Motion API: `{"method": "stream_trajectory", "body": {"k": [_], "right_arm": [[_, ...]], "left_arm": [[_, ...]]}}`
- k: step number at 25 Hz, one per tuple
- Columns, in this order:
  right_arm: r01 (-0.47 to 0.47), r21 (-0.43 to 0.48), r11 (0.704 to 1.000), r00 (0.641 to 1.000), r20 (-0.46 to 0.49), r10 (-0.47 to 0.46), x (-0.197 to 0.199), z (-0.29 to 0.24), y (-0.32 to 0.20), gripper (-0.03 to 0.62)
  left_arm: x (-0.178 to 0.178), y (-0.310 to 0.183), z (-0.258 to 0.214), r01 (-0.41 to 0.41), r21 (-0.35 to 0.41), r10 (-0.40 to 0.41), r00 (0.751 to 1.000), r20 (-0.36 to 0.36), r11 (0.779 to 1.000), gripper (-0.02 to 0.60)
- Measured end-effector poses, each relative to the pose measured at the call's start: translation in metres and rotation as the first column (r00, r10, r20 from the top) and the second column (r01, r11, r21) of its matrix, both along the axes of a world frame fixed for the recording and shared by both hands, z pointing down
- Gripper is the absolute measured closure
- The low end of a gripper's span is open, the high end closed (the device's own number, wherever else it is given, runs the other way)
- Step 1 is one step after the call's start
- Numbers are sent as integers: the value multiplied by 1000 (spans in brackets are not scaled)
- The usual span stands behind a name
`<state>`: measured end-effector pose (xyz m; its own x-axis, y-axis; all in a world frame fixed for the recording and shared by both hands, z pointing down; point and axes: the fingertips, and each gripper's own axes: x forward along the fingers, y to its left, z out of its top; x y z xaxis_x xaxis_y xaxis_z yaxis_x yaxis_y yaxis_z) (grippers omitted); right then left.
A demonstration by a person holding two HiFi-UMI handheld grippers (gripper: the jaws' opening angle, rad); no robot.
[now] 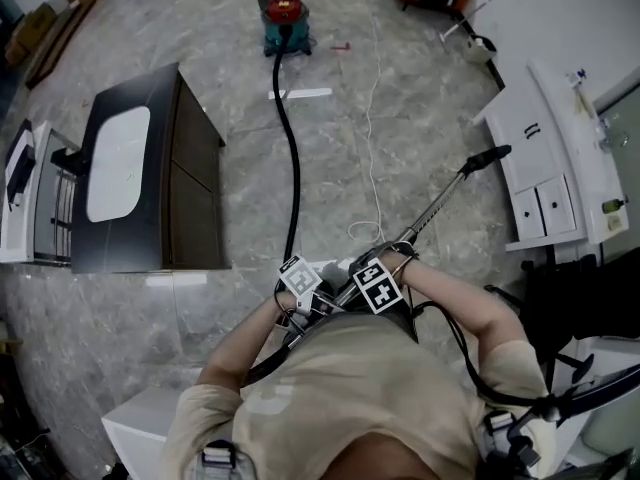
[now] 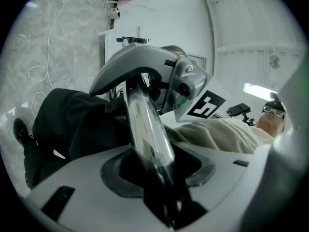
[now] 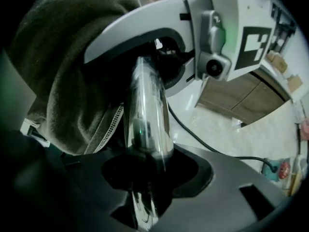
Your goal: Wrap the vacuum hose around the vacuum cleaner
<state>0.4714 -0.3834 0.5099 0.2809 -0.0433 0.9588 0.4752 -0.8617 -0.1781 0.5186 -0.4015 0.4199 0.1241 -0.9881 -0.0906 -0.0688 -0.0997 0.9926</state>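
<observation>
Vacuum hose (image 1: 296, 168) stretched out along the floor (image 1: 400, 98), from the vacuum cleaner (image 1: 283, 16) at the top down to the person (image 1: 340, 388). And there, left gripper (image 2: 164, 202) clamped on the metal wand (image 1: 440, 203), right gripper (image 3: 145, 197) just beside it, jaws narrow and pressed on that same wand; nozzle (image 1: 487, 157) poking out to the right

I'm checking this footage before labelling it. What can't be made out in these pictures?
Red and teal vacuum cleaner: too small in the head view to show any hose hooks.
Black flexible hose: its near end is hidden under the person's arms, head view.
Right claw: in the right gripper view, shadow hides whether its pads press the shiny metal tube.
</observation>
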Motion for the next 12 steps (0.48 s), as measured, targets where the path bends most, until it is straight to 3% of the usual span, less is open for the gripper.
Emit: {"method": "stream_trajectory", "body": {"k": [3,7,9,12], "right_arm": [[-38,-165,986,999,7,40,-20,-8,26,446],[-75,-370,926,996,14,86,-56,-20,53,421],[-76,-434,898,996,16,92,-75,-21,64,414],[-61,-461,885,997,7,72,-107,-18,78,414]], "left_arm": [[-19,12,-4,39,17,-39,999,3,999,400],[-49,25,-10,71,30,-70,997,-41,997,400],[-67,36,-1,73,-23,-74,997,-26,997,400],[-100,45,-2,90,-15,-91,996,-26,996,400]]}}
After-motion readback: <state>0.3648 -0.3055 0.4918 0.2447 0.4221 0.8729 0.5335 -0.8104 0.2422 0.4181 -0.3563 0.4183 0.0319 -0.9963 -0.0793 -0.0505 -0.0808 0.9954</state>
